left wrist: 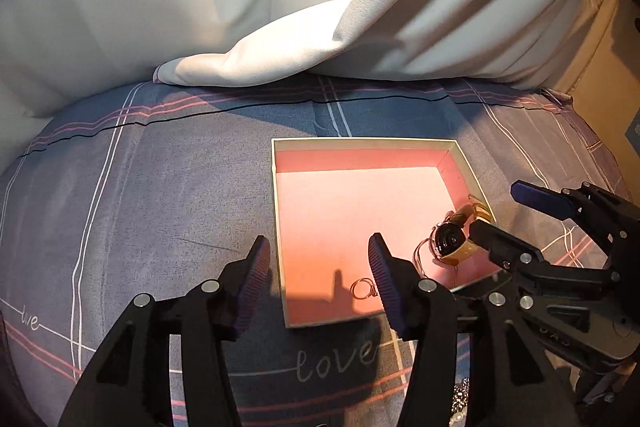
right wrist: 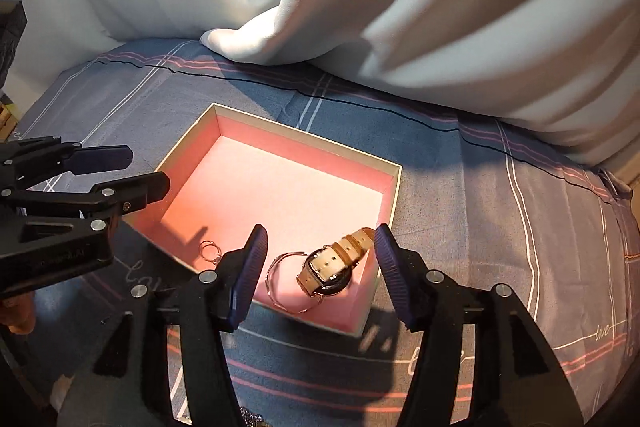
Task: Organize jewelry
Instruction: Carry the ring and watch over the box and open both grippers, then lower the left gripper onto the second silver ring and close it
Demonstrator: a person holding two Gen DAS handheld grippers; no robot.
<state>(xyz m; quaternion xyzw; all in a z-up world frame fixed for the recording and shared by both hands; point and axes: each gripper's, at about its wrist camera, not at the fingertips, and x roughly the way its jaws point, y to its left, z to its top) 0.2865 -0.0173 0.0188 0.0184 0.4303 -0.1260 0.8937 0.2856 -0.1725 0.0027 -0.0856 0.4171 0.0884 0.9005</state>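
- Our left gripper stands part open with nothing between its fingers, over the near left corner of the box.
- Our right gripper is likewise part open and empty, poised above the watch at the box's near corner.
- Inside the pink-lined box we see the watch with its tan strap, a thin wire bangle lying just beside and partly under it, and a small ring apart from them near the front wall.
- We judge the watch the heaviest piece, with a stiff case and a soft strap; we would take it across the strap or by the case edges, since the glass face looks slippery.
- The ring and bangle look light, thin and prone to skid on the lining, so we would pinch across the wire itself.
- Some beaded jewelry still lies on the bedsheet outside the box.
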